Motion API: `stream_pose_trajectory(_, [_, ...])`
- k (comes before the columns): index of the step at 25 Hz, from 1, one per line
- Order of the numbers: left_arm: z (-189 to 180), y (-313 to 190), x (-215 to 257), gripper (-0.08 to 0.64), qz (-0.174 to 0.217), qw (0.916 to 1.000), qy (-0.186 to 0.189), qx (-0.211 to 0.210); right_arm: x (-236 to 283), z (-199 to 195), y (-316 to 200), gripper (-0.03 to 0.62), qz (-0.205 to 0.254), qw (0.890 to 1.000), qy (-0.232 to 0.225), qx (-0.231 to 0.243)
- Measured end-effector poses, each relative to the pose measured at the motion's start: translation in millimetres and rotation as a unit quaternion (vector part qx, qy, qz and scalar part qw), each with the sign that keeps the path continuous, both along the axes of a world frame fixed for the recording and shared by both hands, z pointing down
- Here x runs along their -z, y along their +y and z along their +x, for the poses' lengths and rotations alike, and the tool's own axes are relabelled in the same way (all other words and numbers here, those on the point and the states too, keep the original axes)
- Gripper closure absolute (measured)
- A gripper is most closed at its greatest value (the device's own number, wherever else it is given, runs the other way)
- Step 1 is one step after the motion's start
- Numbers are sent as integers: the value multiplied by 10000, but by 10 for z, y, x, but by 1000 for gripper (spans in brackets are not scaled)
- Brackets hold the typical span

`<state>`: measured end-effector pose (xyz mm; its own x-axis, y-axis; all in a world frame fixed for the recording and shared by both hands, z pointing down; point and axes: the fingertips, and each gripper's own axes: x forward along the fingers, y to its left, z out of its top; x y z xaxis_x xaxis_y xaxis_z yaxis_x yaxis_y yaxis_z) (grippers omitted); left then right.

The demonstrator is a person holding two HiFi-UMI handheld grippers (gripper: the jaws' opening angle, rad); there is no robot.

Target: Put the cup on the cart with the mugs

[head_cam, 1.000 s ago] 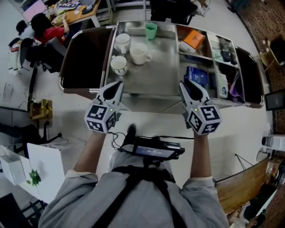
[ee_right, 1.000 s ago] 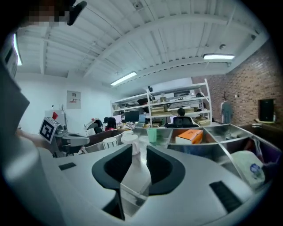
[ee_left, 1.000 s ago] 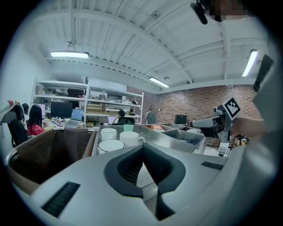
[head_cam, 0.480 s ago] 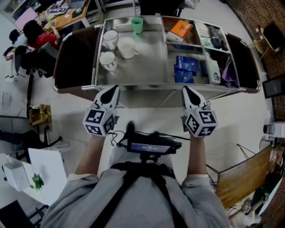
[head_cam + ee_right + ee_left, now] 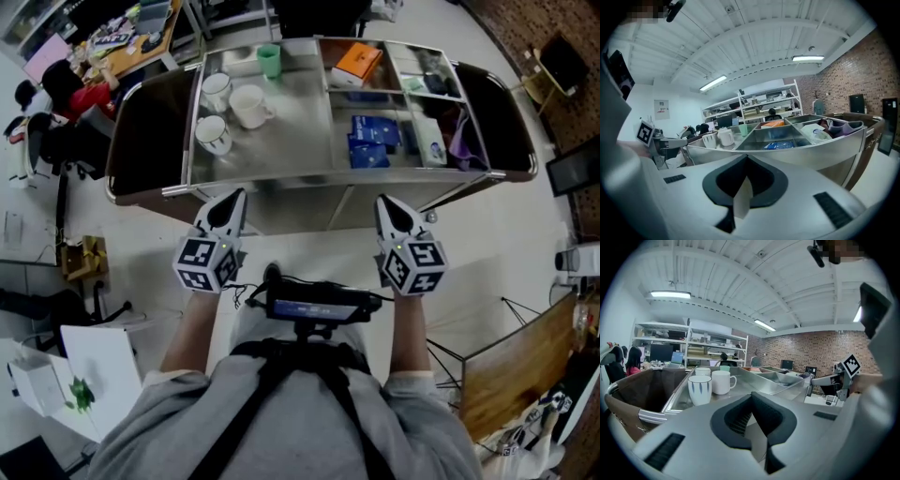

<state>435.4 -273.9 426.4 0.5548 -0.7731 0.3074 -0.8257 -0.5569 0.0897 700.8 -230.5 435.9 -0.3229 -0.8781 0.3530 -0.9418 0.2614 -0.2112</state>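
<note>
Green cup (image 5: pixel 269 61) on cart (image 5: pixel 291 141) tray, far end, just behind white mugs (image 5: pixel 249 106). Left gripper (image 5: pixel 232 199), right gripper (image 5: pixel 385 203) — jaws together, empty (short of cart). Blue packs (image 5: pixel 367 141) — print unreadable.

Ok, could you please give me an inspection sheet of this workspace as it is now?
Surface: steel cart tray, divided into compartments, partly bare.
Job's things: green cup upright at the far edge of the left compartment, with three white mugs.
Clutter: orange box, blue packets, purple cloth in the right compartments.
Grippers: left gripper and right gripper, jaws together, empty, short of the cart.
Cables: black cable at the person's waist.
Surroundings: cluttered desk, wooden board.
</note>
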Motion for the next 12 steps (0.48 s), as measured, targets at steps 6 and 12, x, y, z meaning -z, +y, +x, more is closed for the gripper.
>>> stream_pose_trajectory(6, [132, 15, 37, 560, 38, 10000, 22, -21, -51, 143, 87, 586, -60, 10000, 19, -71])
stream_pose_trajectory(12, [184, 37, -49, 560, -43, 10000, 48, -54, -84, 182, 103, 586, -80, 10000, 10, -47])
